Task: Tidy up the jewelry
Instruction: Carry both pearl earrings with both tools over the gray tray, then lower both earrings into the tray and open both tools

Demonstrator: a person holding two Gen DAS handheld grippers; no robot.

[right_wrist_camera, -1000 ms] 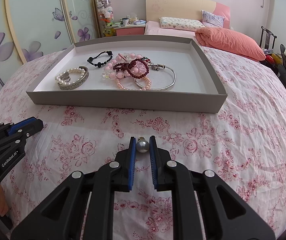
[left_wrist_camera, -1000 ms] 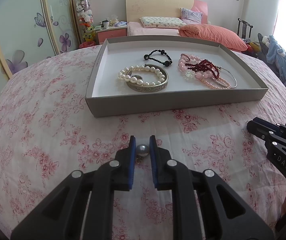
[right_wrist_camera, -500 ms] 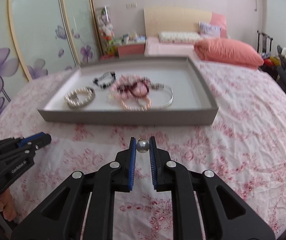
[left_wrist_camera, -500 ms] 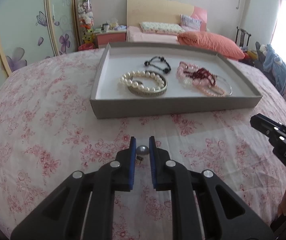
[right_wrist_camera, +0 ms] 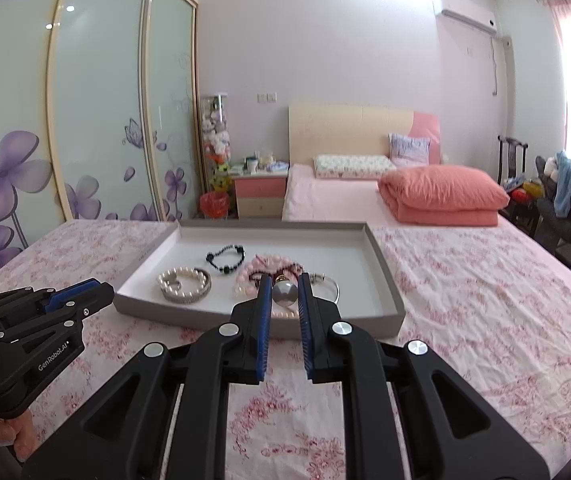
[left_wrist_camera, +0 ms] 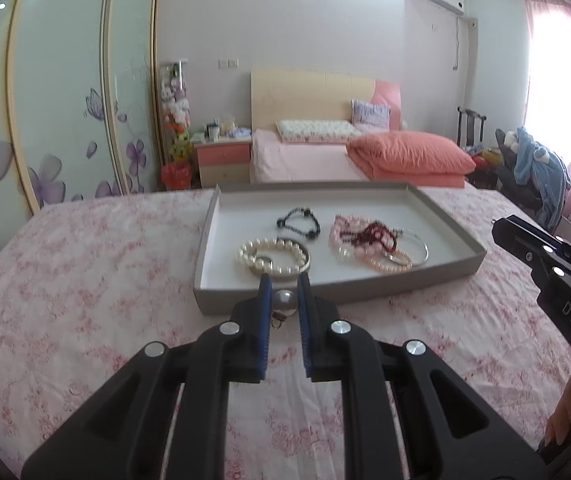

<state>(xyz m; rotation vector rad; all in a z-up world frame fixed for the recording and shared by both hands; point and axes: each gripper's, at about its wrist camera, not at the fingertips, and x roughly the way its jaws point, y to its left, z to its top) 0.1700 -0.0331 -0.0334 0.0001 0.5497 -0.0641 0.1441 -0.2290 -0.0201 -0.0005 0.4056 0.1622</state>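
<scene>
Each gripper, the left gripper point(left_wrist_camera: 284, 302) and the right gripper point(right_wrist_camera: 284, 293), is nearly closed on a pearl earring point(left_wrist_camera: 284, 303), so the next move is probably to carry both over the tray point(left_wrist_camera: 437, 270) and release.

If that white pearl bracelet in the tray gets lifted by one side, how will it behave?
The pearl bracelet is a strand of separate round beads, so it would probably sag rather than hold its ring. It overlaps a silver bangle and may drag it. Smooth beads might slip.

Tray point(left_wrist_camera: 441, 268): on the bed point(left_wrist_camera: 85, 280), ahead of both hand-held grippers
Pearl bracelet point(left_wrist_camera: 273, 255): in tray, left
Bead bracelets point(left_wrist_camera: 365, 236): in tray, right
Second bed point(left_wrist_camera: 297, 160): behind the tray
</scene>
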